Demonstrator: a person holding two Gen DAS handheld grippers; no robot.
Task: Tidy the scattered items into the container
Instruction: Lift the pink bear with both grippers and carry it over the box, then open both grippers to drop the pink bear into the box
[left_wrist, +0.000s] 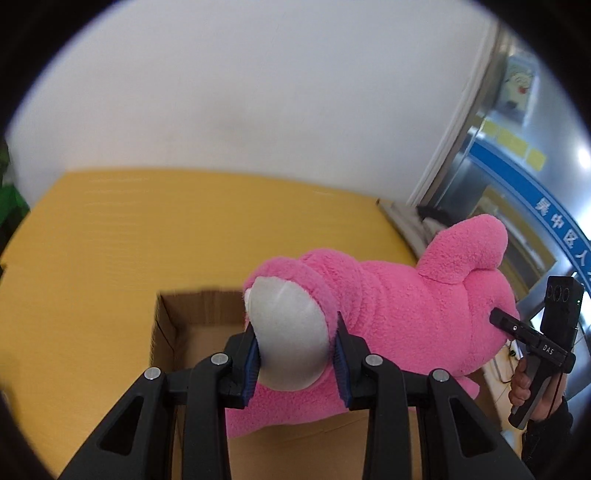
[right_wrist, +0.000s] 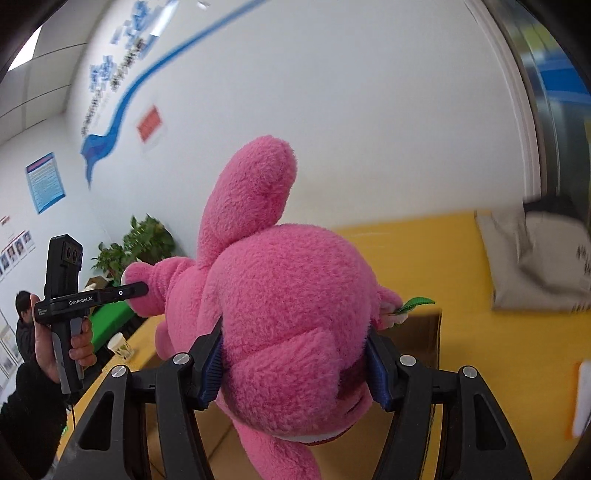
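A big pink plush toy (left_wrist: 399, 325) hangs in the air between my two grippers, over an open cardboard box (left_wrist: 173, 325) on the yellow table (left_wrist: 147, 229). My left gripper (left_wrist: 295, 360) is shut on the toy's white-soled foot (left_wrist: 288, 332). My right gripper (right_wrist: 291, 373) is shut on the toy's head end (right_wrist: 288, 314), near a green ribbon (right_wrist: 413, 304). The right gripper also shows in the left wrist view (left_wrist: 498, 315), pressed into the plush; the left gripper shows in the right wrist view (right_wrist: 144, 288). The box shows behind the toy in the right wrist view (right_wrist: 421, 336).
A grey cushion (right_wrist: 535, 258) lies on the table at the far right. A plastic cup (right_wrist: 120, 345) stands near the table's left edge, with a potted plant (right_wrist: 140, 240) and a person (right_wrist: 22, 317) beyond. A white wall is behind.
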